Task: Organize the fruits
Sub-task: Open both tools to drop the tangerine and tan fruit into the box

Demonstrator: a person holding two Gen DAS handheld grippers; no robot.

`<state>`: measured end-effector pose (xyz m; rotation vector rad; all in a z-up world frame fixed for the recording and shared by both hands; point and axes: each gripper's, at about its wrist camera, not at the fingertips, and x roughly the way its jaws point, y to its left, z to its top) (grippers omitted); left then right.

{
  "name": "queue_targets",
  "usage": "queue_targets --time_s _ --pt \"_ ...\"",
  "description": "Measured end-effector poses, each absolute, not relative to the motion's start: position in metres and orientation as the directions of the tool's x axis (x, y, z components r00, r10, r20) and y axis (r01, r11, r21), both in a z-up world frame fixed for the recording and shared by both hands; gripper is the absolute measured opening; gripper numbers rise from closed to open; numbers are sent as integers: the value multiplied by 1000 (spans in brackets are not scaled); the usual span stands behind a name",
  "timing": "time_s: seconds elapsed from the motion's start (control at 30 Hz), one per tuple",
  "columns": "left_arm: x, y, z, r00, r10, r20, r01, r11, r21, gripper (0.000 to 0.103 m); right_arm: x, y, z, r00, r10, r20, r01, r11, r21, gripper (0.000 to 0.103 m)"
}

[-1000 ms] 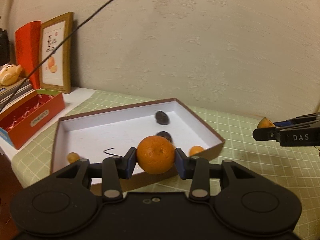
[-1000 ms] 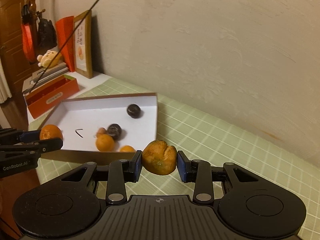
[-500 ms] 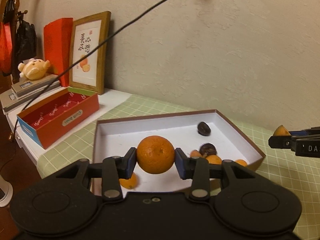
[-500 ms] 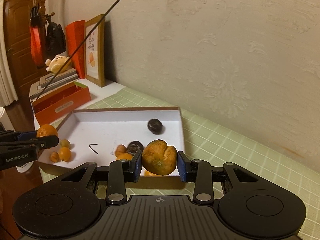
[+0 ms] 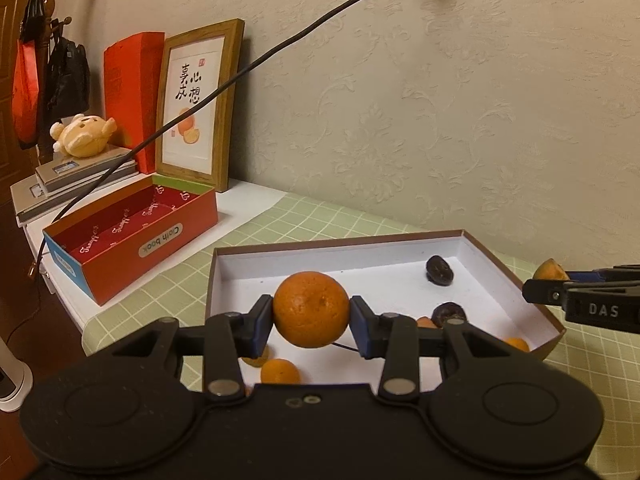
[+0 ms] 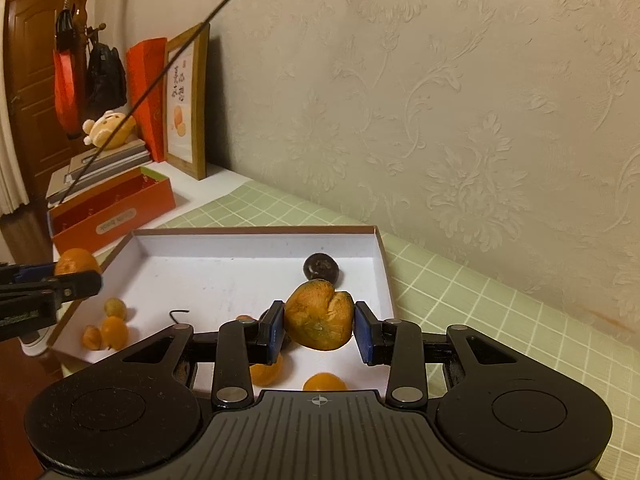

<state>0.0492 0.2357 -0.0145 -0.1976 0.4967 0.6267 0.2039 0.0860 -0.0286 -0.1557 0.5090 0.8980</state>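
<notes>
- Left wrist view: the left hand-held gripper (image 5: 311, 318) squeezes a round orange (image 5: 311, 309) between its blue pads, up over the white box (image 5: 400, 249). The box sits on the green counter (image 5: 320, 216) with small oranges and dark fruits inside.
- Right wrist view: the right hand-held gripper (image 6: 319, 330) squeezes a dented orange (image 6: 319, 320) over the same box (image 6: 256, 233), near a dark fruit (image 6: 320, 267).

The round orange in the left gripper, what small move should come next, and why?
Probably lower it a little and open the jaws: the round orange is held by the left gripper over the white tray, where small oranges already lie.
</notes>
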Motion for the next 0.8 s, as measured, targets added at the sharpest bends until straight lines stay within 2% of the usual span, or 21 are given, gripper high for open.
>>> queue_targets --time_s 0.4,0.47,0.5,0.53,0.57,0.6,0.63,0.8 --pt "51 260 -26 661 536 -525 -648 761 -40 32 223 105 -35 521 708 -477 -766 634 104 37" --pt "53 262 -28 654 545 -525 -655 755 -33 38 226 109 -39 517 705 -485 -768 632 101 37" --pt "54 262 -29 632 575 -519 -678 735 -12 68 226 112 -42 522 699 -488 -771 632 82 42" --pt "52 261 -29 614 615 -495 -707 707 2 96 226 116 -45 543 674 -501 -761 647 45 80" --pt "50 260 -28 604 649 -462 -727 687 14 95 224 117 -47 581 655 -484 -741 671 19 102" --pt "50 261 -27 600 655 -459 -728 685 26 97 221 113 -49 618 664 -420 -727 687 17 103" --pt "50 263 -27 599 653 -464 -726 687 29 97 220 112 -50 615 677 -405 -735 678 16 103" --pt "50 268 -30 597 635 -490 -721 693 20 97 222 117 -51 592 686 -423 -747 664 31 103"
